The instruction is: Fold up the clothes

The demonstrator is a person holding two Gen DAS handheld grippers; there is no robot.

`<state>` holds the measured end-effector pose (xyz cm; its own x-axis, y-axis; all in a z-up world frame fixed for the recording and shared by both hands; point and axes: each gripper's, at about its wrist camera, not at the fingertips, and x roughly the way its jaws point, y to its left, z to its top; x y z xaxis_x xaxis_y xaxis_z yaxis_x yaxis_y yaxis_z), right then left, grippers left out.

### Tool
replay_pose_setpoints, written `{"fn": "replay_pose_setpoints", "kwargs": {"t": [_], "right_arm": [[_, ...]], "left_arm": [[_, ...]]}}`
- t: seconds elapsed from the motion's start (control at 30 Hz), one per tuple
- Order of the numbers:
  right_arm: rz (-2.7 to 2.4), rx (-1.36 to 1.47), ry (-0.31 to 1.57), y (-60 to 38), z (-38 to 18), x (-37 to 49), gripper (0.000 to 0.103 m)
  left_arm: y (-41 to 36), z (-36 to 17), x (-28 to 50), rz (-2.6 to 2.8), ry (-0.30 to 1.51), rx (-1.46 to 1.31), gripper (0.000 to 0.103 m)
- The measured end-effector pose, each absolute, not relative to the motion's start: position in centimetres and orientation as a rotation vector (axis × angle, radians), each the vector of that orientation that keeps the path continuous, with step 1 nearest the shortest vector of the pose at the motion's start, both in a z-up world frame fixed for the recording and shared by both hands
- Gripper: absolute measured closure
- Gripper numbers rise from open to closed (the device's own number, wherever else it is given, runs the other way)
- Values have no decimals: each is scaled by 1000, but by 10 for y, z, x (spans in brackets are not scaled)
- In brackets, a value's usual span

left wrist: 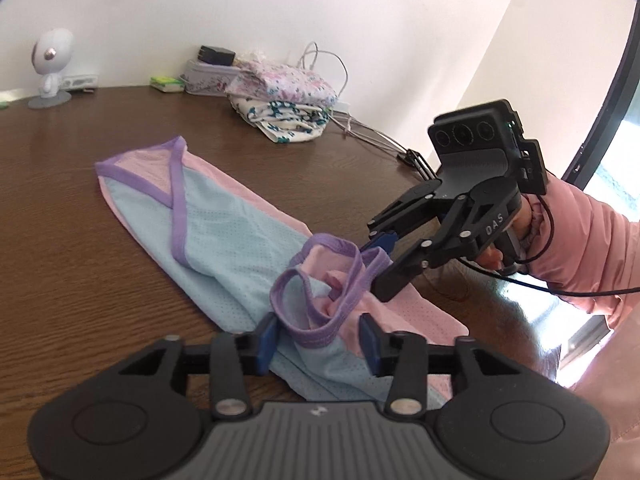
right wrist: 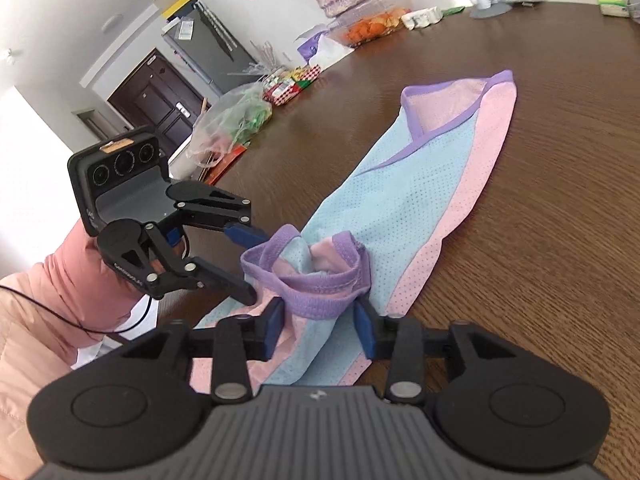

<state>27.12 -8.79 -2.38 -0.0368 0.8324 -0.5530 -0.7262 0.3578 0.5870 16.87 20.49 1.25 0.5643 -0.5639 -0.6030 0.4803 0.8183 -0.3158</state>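
A pale blue and pink mesh garment [left wrist: 224, 240] [right wrist: 412, 184] with purple trim lies stretched out on the brown wooden table [left wrist: 72, 248]. Its purple straps [left wrist: 320, 280] [right wrist: 320, 276] are bunched up at the near end. My left gripper [left wrist: 318, 342] [right wrist: 256, 266] is open, and a loop of strap lies between its blue pads. My right gripper [right wrist: 319, 328] [left wrist: 382, 264] is open too, straddling the same bunch from the other side. A hand in a pink sleeve [left wrist: 580, 248] holds the right gripper.
A pile of folded floral clothes [left wrist: 280, 108] sits at the table's far side, with a tin box [left wrist: 208, 76], cables [left wrist: 372, 136] and a white figurine [left wrist: 50, 68] nearby. A plastic bag [right wrist: 232, 124] and a tub of oranges [right wrist: 372, 26] line the table's other edge.
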Motion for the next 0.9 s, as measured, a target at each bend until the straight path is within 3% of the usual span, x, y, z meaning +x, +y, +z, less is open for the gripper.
{"fn": "replay_pose_setpoints", "kwargs": {"t": [0.1,0.17,0.23,0.3,0.37,0.43,0.53,0.7,0.9], "right_arm": [[1201,148,912,-107,-9,257,49],[1163,145,849,-119,1,242,41],[1135,103,781,-124,11,219,41],[1134,34,725,-118,17,194,46],[1124,-68,688,-103,21,171,69],[1094,-173,653,-88,20,152,81],[1072,-275,624,-71,12,138,83],[1042,-340,655,-60,-14,133,85],[1026,-225,707,-76,-24,149,85]], "left_arm": [[206,32,147,-541,661,-86,35],[199,43,128,-503,606,-45,35],[183,52,106,-515,556,4,36],[160,55,88,-538,520,79,45],[136,53,78,-555,513,154,53],[117,44,73,-560,540,210,62],[109,29,73,-559,582,220,89],[117,9,75,-541,626,161,90],[125,-8,76,-523,668,90,90]]}}
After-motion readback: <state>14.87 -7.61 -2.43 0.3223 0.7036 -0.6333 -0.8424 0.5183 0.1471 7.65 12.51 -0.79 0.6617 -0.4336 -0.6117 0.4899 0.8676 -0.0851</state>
